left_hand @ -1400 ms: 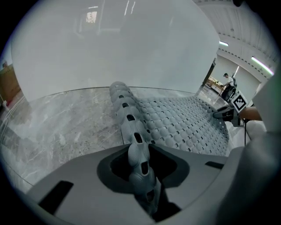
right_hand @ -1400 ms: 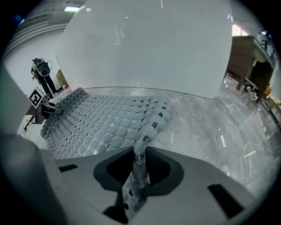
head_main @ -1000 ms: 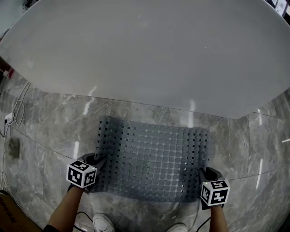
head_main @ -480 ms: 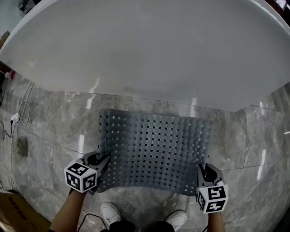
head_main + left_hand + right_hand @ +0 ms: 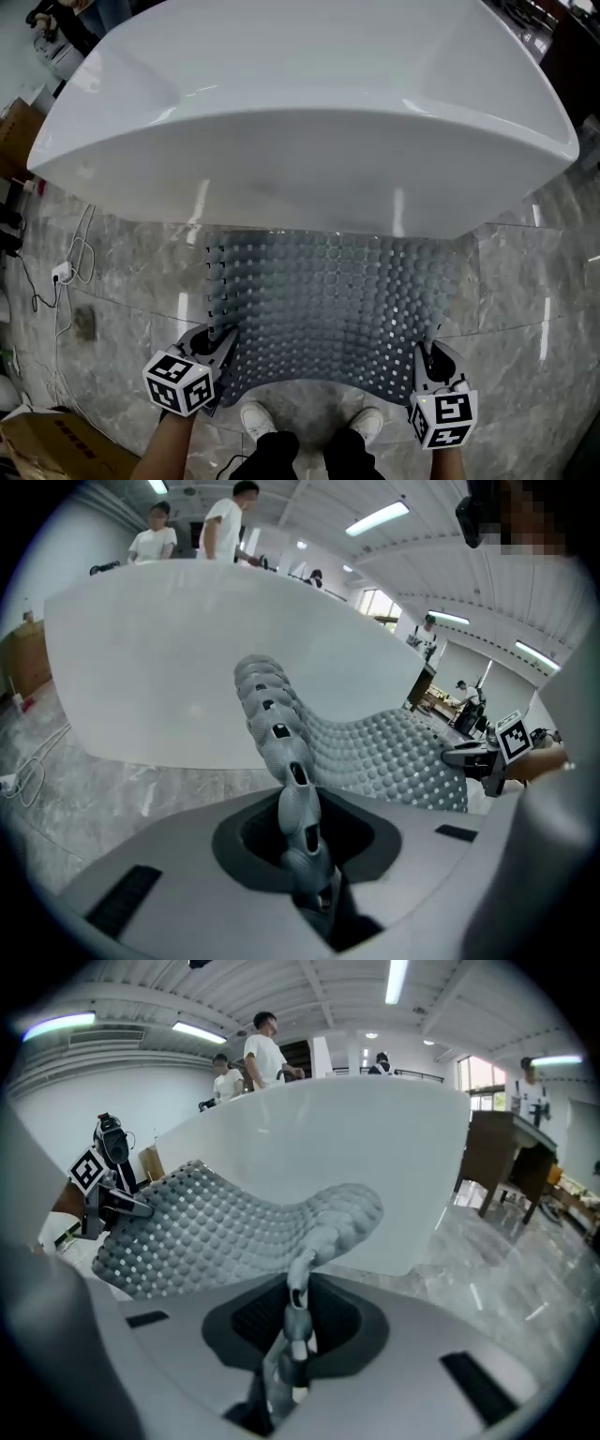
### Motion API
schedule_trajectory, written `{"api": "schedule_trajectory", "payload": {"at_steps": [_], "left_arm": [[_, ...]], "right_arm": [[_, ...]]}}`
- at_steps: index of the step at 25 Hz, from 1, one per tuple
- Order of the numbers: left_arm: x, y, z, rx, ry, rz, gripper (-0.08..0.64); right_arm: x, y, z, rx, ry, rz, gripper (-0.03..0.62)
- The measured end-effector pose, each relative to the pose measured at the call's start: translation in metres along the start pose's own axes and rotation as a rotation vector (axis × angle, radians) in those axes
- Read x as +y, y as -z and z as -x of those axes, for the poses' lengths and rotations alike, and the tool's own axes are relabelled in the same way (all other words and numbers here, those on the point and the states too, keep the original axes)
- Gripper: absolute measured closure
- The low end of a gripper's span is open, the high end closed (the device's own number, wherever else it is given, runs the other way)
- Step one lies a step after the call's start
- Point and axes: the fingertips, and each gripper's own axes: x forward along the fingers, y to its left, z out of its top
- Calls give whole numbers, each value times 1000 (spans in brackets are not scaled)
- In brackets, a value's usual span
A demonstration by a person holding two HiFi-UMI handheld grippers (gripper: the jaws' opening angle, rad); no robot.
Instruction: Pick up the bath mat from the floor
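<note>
The grey bath mat (image 5: 333, 305), studded with bumps and small holes, hangs stretched between my two grippers above the marble floor (image 5: 122, 281). My left gripper (image 5: 214, 349) is shut on the mat's near left corner. My right gripper (image 5: 427, 361) is shut on the near right corner. In the left gripper view the mat's edge (image 5: 281, 752) runs out from between the jaws and sags toward the other gripper (image 5: 487, 757). In the right gripper view the mat (image 5: 225, 1222) sags the same way from the pinched corner (image 5: 298, 1312). The mat's far edge hangs by the tub's side.
A large white bathtub (image 5: 309, 103) fills the space ahead. My shoes (image 5: 258, 420) show under the mat. A white cable and plug (image 5: 61, 272) lie on the floor at left, a cardboard box (image 5: 56, 455) at bottom left. People stand beyond the tub (image 5: 225, 522).
Both grippers have risen with the mat, which has come off the floor and now sags between them. The view has tilted up, showing the tub's rim and my shoes below.
</note>
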Motion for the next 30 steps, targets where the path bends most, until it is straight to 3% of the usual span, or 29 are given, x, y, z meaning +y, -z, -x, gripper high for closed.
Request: {"api": "schedule_trajectory", "payload": {"at_steps": [7, 16, 24, 30], "left_arm": [[-37, -97, 90, -66, -16, 4, 491], [-92, -246, 208, -182, -13, -75, 492], [-126, -368, 328, -347, -88, -136, 494], [-152, -436, 403, -496, -124, -209, 494]], "right_arm": [[-3, -109, 95, -54, 17, 8, 523], [6, -264, 215, -166, 55, 17, 523], [16, -395, 331, -329, 98, 50, 523], [21, -466, 400, -466, 124, 80, 523]]}}
